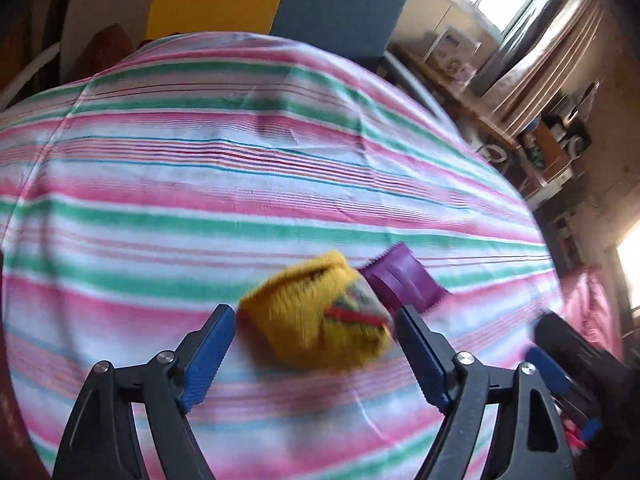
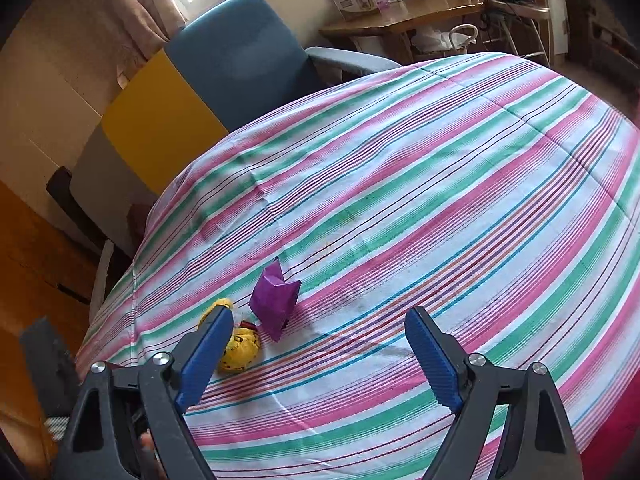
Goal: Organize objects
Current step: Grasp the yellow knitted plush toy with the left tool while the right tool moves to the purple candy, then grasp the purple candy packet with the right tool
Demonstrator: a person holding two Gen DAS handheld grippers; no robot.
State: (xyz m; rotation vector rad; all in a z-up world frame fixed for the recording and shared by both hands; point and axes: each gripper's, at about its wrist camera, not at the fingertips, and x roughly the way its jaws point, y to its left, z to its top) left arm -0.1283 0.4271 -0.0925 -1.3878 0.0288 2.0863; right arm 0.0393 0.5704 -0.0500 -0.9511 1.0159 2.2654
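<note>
We note a table draped in a striped cloth (image 2: 400,184) of pink, green and white bands, with two small things lying near its close edge. In the left wrist view our left gripper (image 1: 316,334) stands with its blue pads spread wide, and a yellow pouch (image 1: 312,320) sits on the cloth between them; neither pad presses on it, a strip of cloth showing on the left side, while the right pad is very near or just at its edge, and blur keeps us from saying which. The pouch is smeared by motion, with a red mark and some clear wrapping at its right end. Just beyond it, touching or nearly so, lies a purple packet (image 1: 400,280) with a serrated edge. At the far right of that view a dark body with blue parts shows, the right gripper (image 1: 560,376) seen from the side. In the right wrist view the right gripper (image 2: 320,344) is also spread apart, with only bare cloth between its pads; the yellow pouch (image 2: 240,350) lies partly behind its left pad, and the purple packet (image 2: 276,300) stands crumpled just beside the pouch. Past the table we see a blue chair (image 2: 240,60), a yellow panel (image 2: 160,124) and a wooden desk (image 2: 400,16) under a bright window.
</note>
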